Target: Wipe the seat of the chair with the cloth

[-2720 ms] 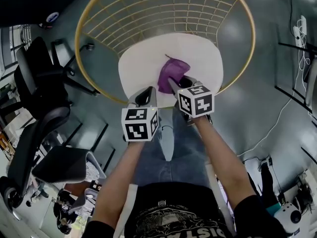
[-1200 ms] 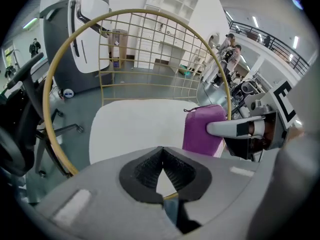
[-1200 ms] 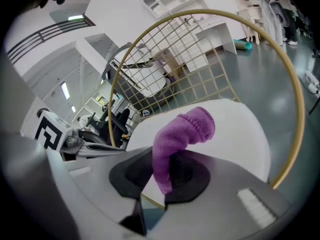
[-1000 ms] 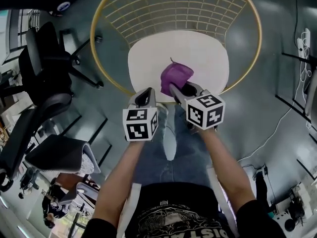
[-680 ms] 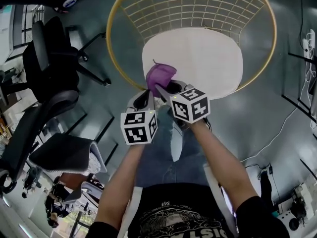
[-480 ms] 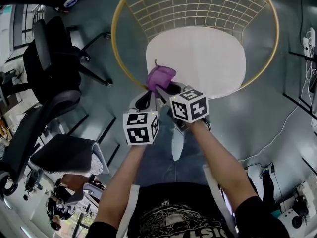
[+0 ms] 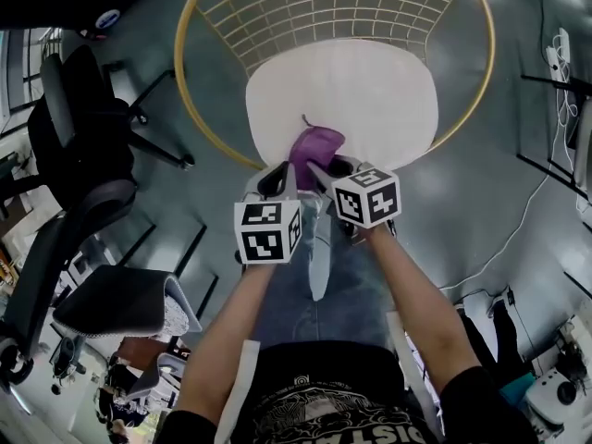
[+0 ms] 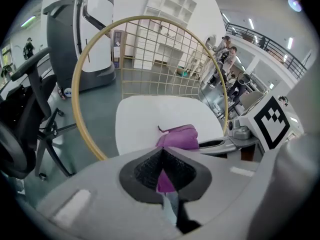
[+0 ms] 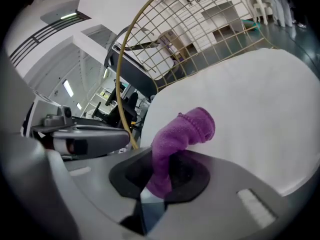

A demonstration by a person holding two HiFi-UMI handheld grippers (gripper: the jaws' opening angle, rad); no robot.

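Observation:
The chair has a round white seat (image 7: 370,72) inside a gold wire back (image 7: 333,7). A purple cloth (image 7: 316,143) lies bunched at the seat's front edge, a little left of the middle. My right gripper (image 7: 320,166) is shut on it, and the right gripper view shows the cloth (image 9: 187,129) pinched between the black pads (image 9: 186,170) and curling out over the seat (image 9: 260,99). My left gripper (image 7: 277,178) hovers just left of it at the seat's front rim, shut on nothing. In the left gripper view the cloth (image 8: 179,136) sits beyond the closed jaws.
A black office chair (image 7: 74,146) stands on the floor to the left, with a second seat (image 7: 120,303) nearer me. Cables (image 7: 560,63) hang at the right. The gold rim (image 7: 190,109) rings the seat. People (image 8: 227,59) stand far behind the chair.
The right gripper dragged the cloth from the seat's front middle to its left front edge, then back a little to the right. The left gripper kept alongside, shut.

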